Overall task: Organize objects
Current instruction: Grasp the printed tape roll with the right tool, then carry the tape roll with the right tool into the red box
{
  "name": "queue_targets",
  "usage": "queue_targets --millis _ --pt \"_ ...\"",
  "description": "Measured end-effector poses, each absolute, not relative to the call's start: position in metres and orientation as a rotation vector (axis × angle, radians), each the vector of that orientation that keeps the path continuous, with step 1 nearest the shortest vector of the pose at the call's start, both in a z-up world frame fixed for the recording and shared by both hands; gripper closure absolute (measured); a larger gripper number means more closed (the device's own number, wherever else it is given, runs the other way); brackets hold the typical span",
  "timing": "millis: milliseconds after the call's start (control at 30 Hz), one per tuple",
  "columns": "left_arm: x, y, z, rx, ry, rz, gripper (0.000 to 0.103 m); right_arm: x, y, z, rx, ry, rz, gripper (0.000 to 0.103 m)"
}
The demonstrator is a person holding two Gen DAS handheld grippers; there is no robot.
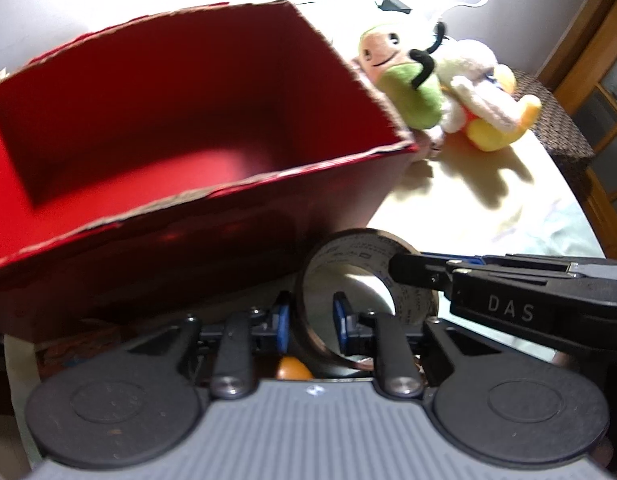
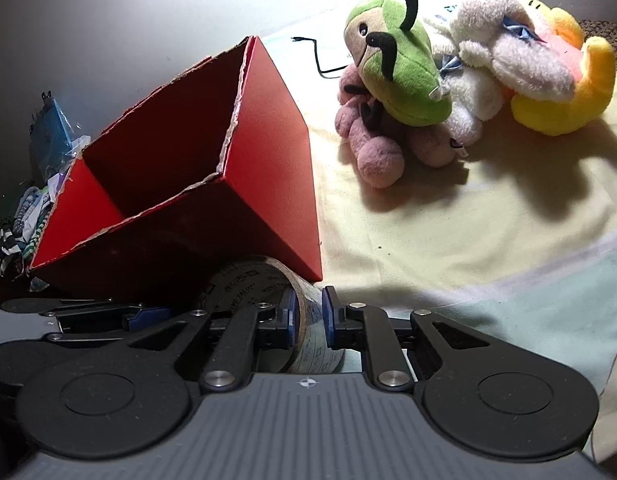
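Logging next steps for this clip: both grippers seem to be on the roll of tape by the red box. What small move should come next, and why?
Probably the left gripper lets go: both it and the right gripper pinch the tape roll's wall, and the empty red box stands just ahead for the drop.

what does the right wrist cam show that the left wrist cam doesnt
Only the right wrist view shows the pink plush under the green one, the black cable, and a clutter pile left of the box. Only the left wrist view shows the box's bare red floor and a wooden door. Both show the red box, the green plush, the yellow plush, and the tape roll gripped by both the left gripper and right gripper.
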State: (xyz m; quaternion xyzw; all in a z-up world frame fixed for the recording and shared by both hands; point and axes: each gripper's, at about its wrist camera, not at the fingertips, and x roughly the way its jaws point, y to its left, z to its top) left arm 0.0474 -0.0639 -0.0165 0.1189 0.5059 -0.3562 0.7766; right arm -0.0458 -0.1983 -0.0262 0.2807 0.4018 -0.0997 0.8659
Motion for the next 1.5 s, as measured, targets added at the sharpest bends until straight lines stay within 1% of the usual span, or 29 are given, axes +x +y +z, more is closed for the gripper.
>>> queue_targets --millis 200,500,667,767,933,1033,1133,1333,1500 --pt "0.035 -0.072 0.001 0.259 1.052 -0.867 0.083 -0.068 -0.198 -0.003 0.513 0.772 -0.275 0.088" --pt "0.023 -0.083 0.056 0.23 0.887 -0.978 0.082 -0.09 -0.203 0.047 0.468 0.583 -0.348 0.087" --pt "0.039 -0.075 0.086 0.188 0.806 -0.968 0.082 -0.071 -0.203 0.082 0.422 0.476 -0.308 0.086" --pt "0.055 -0.064 0.098 0.155 0.769 -0.925 0.082 -0.048 -0.2 0.093 0.419 0.47 -0.271 0.086" --pt "0.087 -0.043 0.105 0.092 0.768 -0.849 0.082 -0.006 -0.191 0.098 0.399 0.495 -0.193 0.086" --pt "0.11 -0.037 0.094 0.083 0.802 -0.795 0.082 0.024 -0.185 0.092 0.368 0.559 -0.159 0.087" --pt "0.133 -0.035 0.068 0.099 0.854 -0.733 0.082 0.055 -0.181 0.078 0.332 0.642 -0.125 0.087" --pt "0.173 -0.034 0.008 0.056 1.039 -0.658 0.082 0.102 -0.176 0.04 0.263 0.82 -0.09 0.088" --pt "0.188 -0.037 -0.013 0.034 1.115 -0.619 0.082 0.124 -0.173 0.024 0.186 0.897 -0.074 0.088"
